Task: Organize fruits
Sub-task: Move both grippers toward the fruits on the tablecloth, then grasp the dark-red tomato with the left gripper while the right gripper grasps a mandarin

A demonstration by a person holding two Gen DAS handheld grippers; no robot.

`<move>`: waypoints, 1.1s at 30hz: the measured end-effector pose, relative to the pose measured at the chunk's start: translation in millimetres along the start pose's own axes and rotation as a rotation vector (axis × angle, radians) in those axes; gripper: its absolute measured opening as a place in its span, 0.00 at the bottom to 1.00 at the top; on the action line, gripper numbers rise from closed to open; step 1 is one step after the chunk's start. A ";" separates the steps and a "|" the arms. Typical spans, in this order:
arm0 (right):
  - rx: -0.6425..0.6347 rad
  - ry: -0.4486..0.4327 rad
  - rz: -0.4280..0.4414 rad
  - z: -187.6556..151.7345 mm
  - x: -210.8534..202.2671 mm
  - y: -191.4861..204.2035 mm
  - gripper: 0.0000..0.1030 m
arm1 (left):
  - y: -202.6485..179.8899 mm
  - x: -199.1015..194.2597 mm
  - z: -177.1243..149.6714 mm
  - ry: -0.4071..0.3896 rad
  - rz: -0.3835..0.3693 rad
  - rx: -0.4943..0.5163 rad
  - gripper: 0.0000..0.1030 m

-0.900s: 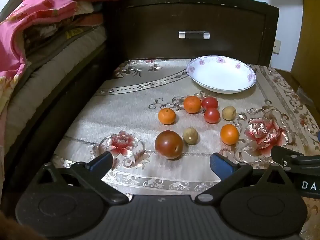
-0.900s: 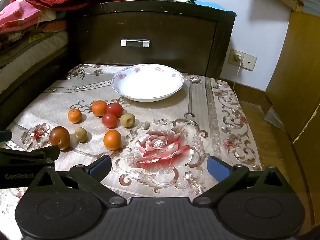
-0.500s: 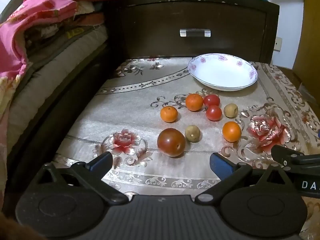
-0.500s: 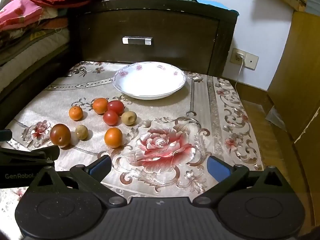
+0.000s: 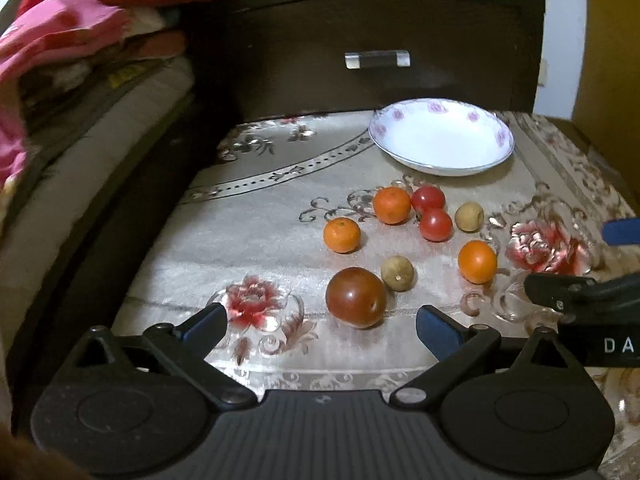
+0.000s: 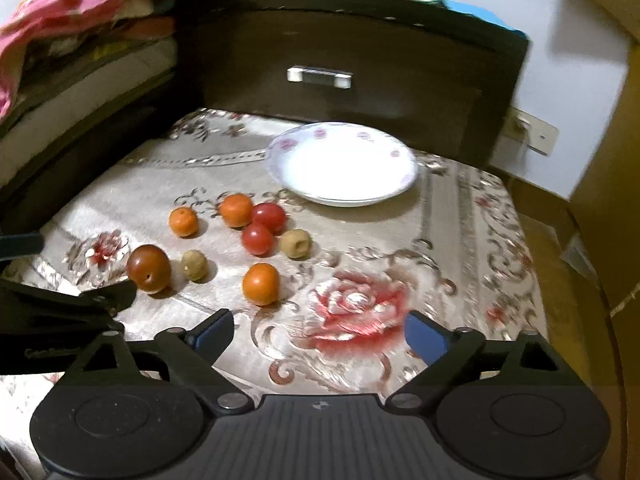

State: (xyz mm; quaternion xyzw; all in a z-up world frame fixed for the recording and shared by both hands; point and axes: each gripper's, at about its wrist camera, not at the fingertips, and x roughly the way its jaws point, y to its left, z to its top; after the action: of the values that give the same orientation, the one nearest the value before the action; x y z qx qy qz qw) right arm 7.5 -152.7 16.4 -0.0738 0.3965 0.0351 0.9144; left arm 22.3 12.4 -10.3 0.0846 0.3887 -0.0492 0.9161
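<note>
gleaming dark red-brown tomato, round, beside a small tan fruit

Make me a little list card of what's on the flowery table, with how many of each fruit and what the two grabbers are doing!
surface: flowery tablecloth
plate: white, holds nothing
oranges: three, one at
small red tomatoes: two, touching
big dark tomato: one
tan round fruits: two
left gripper: open, holds nothing
right gripper: open, holds nothing
</note>
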 end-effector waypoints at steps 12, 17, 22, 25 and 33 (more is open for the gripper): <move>-0.036 0.051 0.110 22.4 47.5 -3.9 0.63 | 3.2 34.2 11.3 0.048 -0.075 -0.007 0.95; -0.040 0.068 0.135 23.9 57.3 -6.6 0.58 | -1.7 42.2 13.5 0.064 -0.097 0.015 0.82; -0.042 0.083 0.192 25.9 64.6 -5.8 0.55 | -0.6 52.9 12.0 0.104 -0.137 0.010 0.63; -0.058 0.098 0.221 25.6 67.6 -0.1 0.49 | 1.0 57.0 12.7 0.121 -0.160 -0.010 0.56; -0.067 0.139 0.306 30.6 78.4 9.7 0.28 | 6.3 58.4 14.4 0.111 -0.190 -0.020 0.47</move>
State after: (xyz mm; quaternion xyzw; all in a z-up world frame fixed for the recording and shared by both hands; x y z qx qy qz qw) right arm 81.9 -137.7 -21.2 -0.0454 0.4642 0.1819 0.8657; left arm 73.9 14.4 -41.8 0.0405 0.4456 -0.1272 0.8852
